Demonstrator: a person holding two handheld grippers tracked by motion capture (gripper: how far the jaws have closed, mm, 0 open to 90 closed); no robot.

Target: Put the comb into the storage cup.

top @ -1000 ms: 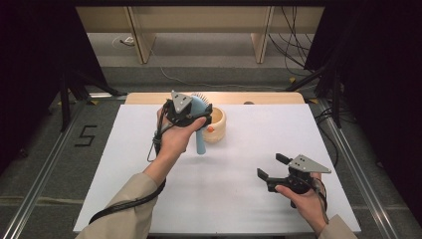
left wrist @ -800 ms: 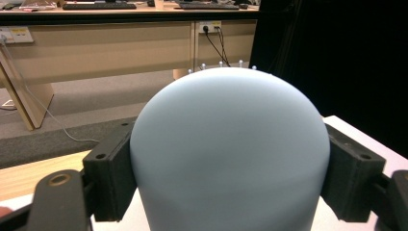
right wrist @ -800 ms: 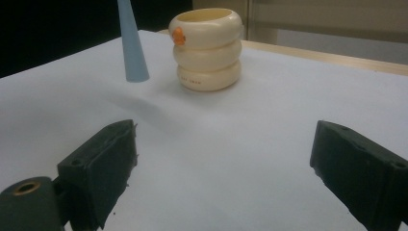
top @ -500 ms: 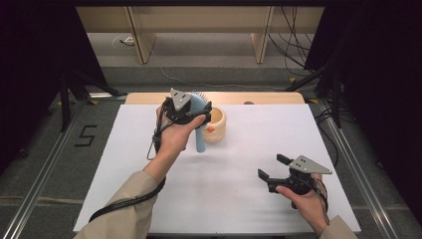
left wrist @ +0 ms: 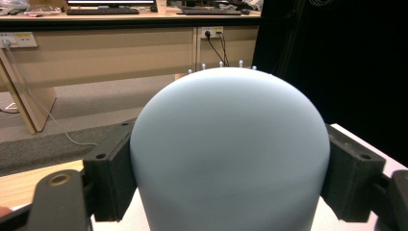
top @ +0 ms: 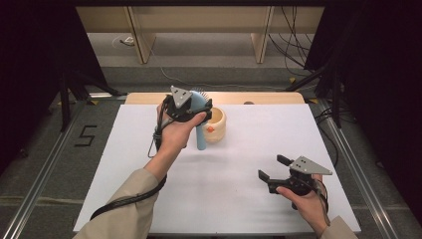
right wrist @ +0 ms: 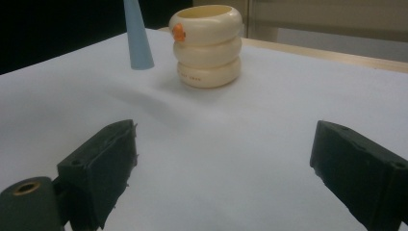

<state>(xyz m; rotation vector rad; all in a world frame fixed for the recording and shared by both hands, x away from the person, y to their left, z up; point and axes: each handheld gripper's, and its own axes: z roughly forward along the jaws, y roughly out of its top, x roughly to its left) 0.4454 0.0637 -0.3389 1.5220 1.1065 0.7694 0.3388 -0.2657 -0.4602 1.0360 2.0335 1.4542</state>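
The pale blue hairbrush (left wrist: 230,154) is being clamped across its rounded head by the fingers (left wrist: 111,178) of the left gripper (top: 185,107), one black pad being pressed against each side of the head. In the left gripper view the smooth back of the head is being shown close up, with a few bristle tips being seen over its top edge. In the high view the brush is being held upright, its head raised in the left hand (top: 174,134) and its tapered handle being pointed down toward the desk (top: 239,149); in the right gripper view the handle tip is being seen at the white surface, though whether it is touching cannot be told. Just beside the handle, on its right in the high view, a cream ribbed cup (top: 216,124) with a small orange spot on its side is being left standing upright on the desk, near the far edge.

The fingers (right wrist: 103,168) of the right gripper (top: 278,172) are being kept spread wide, with nothing between them but bare white desk. This gripper is being held low over the near right part of the desk by the right hand (top: 306,201), well apart from the brush and cup, toward which its fingers are being pointed. Cables are being trailed from both grippers.
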